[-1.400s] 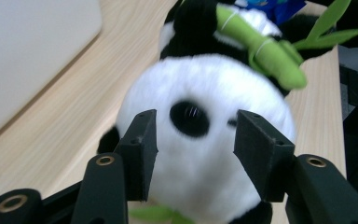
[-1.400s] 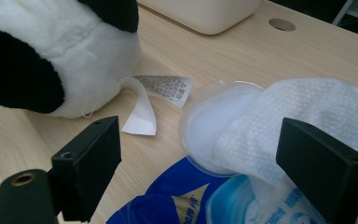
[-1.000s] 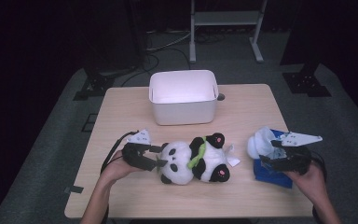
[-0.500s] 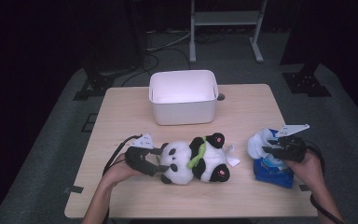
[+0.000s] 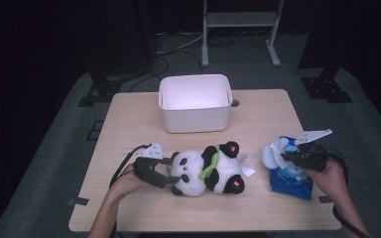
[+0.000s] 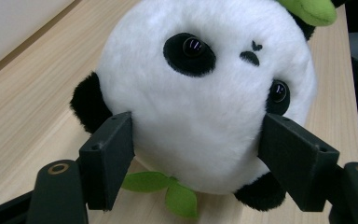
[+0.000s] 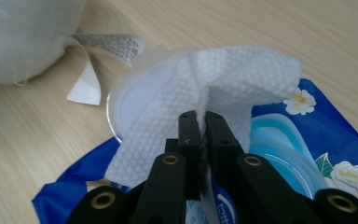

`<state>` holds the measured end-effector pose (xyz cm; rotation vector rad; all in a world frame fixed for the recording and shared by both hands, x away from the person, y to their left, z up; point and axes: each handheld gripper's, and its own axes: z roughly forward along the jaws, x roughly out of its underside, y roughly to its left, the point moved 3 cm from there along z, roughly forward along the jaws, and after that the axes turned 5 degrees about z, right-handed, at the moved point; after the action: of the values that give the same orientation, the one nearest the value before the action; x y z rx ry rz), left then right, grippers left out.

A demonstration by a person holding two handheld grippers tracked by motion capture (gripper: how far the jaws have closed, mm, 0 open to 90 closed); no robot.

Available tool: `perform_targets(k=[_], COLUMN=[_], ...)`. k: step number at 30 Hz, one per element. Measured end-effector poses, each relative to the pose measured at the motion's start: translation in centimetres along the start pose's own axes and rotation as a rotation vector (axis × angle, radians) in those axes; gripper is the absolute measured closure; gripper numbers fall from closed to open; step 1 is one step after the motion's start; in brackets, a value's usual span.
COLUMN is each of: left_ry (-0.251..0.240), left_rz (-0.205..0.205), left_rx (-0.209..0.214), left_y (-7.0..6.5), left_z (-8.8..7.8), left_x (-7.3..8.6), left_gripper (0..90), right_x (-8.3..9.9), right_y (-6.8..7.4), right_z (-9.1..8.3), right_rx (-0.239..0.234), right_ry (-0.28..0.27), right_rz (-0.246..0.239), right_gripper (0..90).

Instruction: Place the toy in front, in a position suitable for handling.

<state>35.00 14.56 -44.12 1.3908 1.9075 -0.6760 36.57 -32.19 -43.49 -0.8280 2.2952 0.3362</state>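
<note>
A plush panda [image 5: 206,171] with a green leaf scarf lies on its side in the middle of the table. Its white head [image 6: 200,93] sits between the jaws of my left gripper [image 6: 196,154], which have just been opening; the pads flank the fur without denting it. In the high view the left gripper [image 5: 171,171] is at the panda's left end. On the right lies a blue wet-wipe pack [image 5: 291,182] with its lid up. My right gripper [image 7: 202,116] has just been closing and is shut on the white wipe [image 7: 233,74] sticking out of the pack [image 7: 335,140].
A white bin [image 5: 195,104] stands at the back centre of the wooden table [image 5: 258,208]. The panda's sewn-in label [image 7: 107,44] lies on the wood just left of the pack. Dark floor, cables and a metal stand lie beyond the table.
The right gripper's jaws have closed onto the wipe at the pack's opening. The left gripper's jaws have widened around the panda's head. Neither hand has shifted much.
</note>
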Motion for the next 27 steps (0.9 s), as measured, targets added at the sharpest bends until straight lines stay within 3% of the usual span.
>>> perform_targets(k=[14,20,22,24,25,27], left_ry=[0.0,-0.001,-0.002,-0.002,-0.002,0.0], left_rz=[0.007,0.008,0.009,0.01,0.01,0.011], left_rx=[-0.005,-0.007,-0.008,-0.007,-0.008,-0.009], left_y=[-0.1,-0.1,-0.1,-0.1,-0.1,-0.1], left_z=[0.0,0.0,0.0,0.0,0.1,0.1], left_x=[0.0,0.0,0.0,0.0,0.0,0.0], left_gripper=[24.6,24.5,24.3,24.3,24.3,24.3], right_x=[-3.0,-5.3,-6.4,-6.7,-7.4,-7.8], right_y=[1.6,4.1,5.7,6.1,7.3,8.3], right_z=[-3.0,-3.6,-3.4,-3.3,-3.0,-2.7], right_rx=[-0.075,-0.142,-0.182,-0.19,-0.224,-0.245], right_ry=[-0.094,-0.13,-0.134,-0.135,-0.133,-0.129], right_rz=[-0.016,-0.075,-0.107,-0.12,-0.145,-0.168], right_gripper=[86.2,86.1,86.0,86.0,85.9,85.9])
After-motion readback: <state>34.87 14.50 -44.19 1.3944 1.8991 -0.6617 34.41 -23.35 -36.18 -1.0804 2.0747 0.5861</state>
